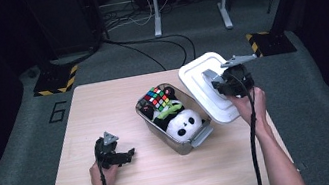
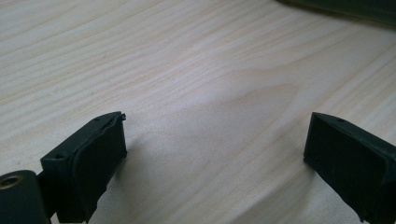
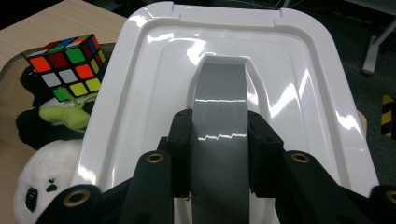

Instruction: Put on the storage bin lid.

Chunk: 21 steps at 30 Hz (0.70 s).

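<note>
Holding the white lid point(image 3: 224, 70) by its grey handle point(image 3: 219, 126), right hand-held gripper point(image 3: 219, 154) clenched; next, line it over the toy-filled bin point(image 1: 150, 123); left hand-held gripper point(image 2: 215, 154) released

Glossy white rectangular plastic lid point(image 1: 200, 82) with grey handle strap point(image 3: 219, 107), tilted, raised beside the clear plastic bin point(image 1: 158, 129) on its right.

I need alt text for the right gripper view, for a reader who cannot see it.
The right gripper clamps the grey handle of a white lid, held tilted. At the left, a colour cube and a panda plush lie beside it.
</note>
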Each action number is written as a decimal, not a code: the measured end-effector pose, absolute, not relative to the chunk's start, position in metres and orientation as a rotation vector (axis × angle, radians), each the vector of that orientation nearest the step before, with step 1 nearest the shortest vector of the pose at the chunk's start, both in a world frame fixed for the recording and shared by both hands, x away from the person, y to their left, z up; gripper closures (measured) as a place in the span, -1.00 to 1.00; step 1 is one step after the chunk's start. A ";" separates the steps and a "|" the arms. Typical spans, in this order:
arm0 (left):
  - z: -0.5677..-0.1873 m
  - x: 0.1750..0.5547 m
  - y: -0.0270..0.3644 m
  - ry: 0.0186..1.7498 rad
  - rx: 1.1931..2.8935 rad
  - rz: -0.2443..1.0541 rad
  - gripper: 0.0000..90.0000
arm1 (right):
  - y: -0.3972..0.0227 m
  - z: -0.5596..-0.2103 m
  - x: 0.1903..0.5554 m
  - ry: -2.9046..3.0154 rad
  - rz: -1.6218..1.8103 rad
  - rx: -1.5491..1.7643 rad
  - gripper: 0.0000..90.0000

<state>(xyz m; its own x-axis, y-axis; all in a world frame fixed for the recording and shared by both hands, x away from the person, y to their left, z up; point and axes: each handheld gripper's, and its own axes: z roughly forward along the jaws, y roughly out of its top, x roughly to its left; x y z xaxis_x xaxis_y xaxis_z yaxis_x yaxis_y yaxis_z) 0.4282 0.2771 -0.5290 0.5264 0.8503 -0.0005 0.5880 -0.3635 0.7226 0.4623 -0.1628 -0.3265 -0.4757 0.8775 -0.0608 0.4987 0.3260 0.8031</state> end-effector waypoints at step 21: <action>-0.529 0.428 0.277 1.165 2.081 0.496 -0.88 | -0.117 -0.324 0.461 2.168 1.062 1.132 0.48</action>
<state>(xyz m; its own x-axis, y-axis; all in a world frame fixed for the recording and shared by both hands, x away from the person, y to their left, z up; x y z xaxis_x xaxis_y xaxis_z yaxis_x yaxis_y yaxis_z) 0.4281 0.2767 -0.5293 0.5240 0.8517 -0.0037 0.5874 -0.3582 0.7258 0.4609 -0.1173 -0.3237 -0.5488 0.8343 -0.0525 0.4703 0.3600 0.8058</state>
